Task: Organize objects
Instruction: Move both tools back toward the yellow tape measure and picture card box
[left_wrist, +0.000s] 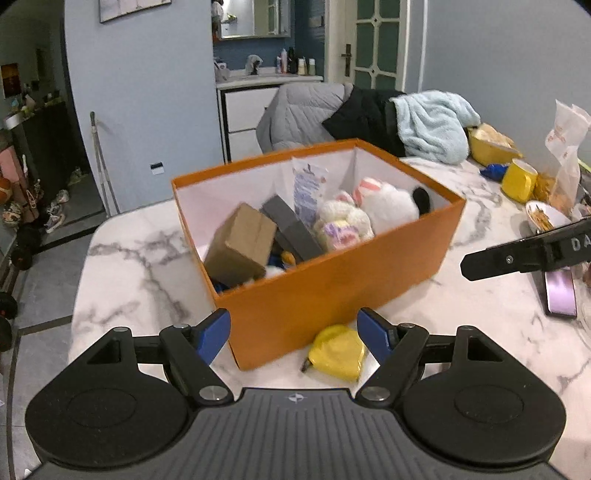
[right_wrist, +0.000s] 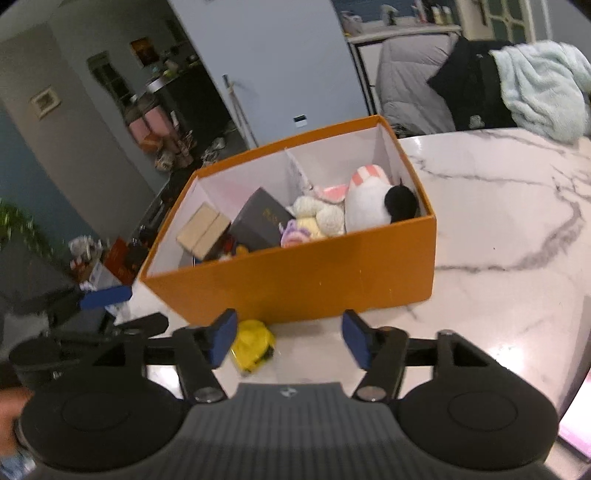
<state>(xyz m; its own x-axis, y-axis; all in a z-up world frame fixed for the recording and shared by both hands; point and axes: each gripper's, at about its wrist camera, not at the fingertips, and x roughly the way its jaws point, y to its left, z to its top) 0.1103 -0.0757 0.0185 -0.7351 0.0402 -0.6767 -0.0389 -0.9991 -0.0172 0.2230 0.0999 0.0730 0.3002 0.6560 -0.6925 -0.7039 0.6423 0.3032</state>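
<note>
We hold both grippers low over the counter (left_wrist: 140, 266), aimed at the orange box (left_wrist: 332, 273). The yellow tape measure (left_wrist: 338, 352) lies on the counter just before the box's near wall, outside it. The left gripper (left_wrist: 293, 334) has its jaws spread and empty; the tape sits ahead, a little toward its right jaw. The right gripper (right_wrist: 288, 341) also stands spread and empty, with the tape (right_wrist: 253, 343) close by its left jaw. Neither touches it. The left seems better lined up, we judge; the tape's long axis is unclear.
</note>
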